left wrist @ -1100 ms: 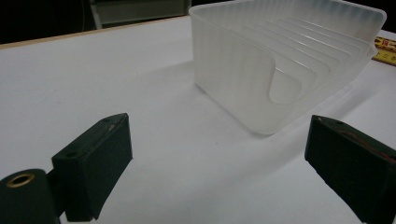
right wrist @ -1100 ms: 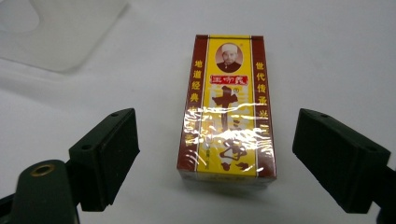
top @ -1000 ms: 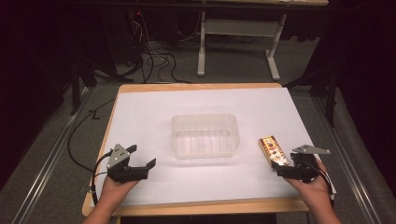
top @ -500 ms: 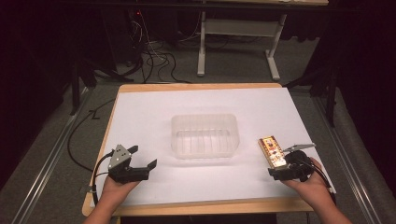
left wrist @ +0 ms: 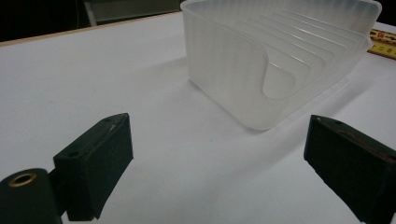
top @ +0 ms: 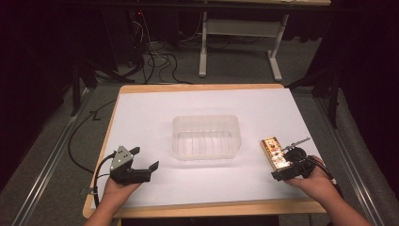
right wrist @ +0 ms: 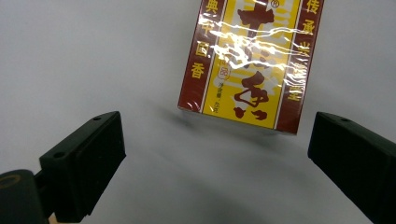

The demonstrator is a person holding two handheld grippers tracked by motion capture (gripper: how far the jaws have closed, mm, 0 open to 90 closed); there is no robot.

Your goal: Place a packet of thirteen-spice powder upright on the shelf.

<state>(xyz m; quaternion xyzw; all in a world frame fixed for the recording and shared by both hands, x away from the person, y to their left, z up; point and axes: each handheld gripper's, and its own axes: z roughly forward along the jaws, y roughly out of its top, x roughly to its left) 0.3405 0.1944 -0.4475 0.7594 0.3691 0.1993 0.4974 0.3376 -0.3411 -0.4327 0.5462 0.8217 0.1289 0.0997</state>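
Observation:
A clear ribbed plastic tub [top: 205,136] stands empty in the middle of the white table [top: 155,113]. To its right lies a flat red-and-yellow box [top: 273,152] wrapped in film. My right gripper [top: 282,166] is open at the box's near end. In the right gripper view the box [right wrist: 250,60] lies just ahead of my right gripper [right wrist: 219,158], outside the jaws. My left gripper [top: 145,158] is open near the front left, holding nothing. In the left gripper view the tub [left wrist: 280,60] sits ahead of my left gripper [left wrist: 219,163], and a corner of the box [left wrist: 385,42] shows behind it.
The table's wooden front edge [top: 211,209] runs close under both hands. Past the far edge, cables [top: 155,61] lie on the floor beside a white desk frame [top: 240,28]. Metal rails [top: 44,165] run along the floor on both sides.
My right gripper has shifted slightly toward the front edge and lowered behind the box's near end. The left gripper, the tub and the box have stayed put.

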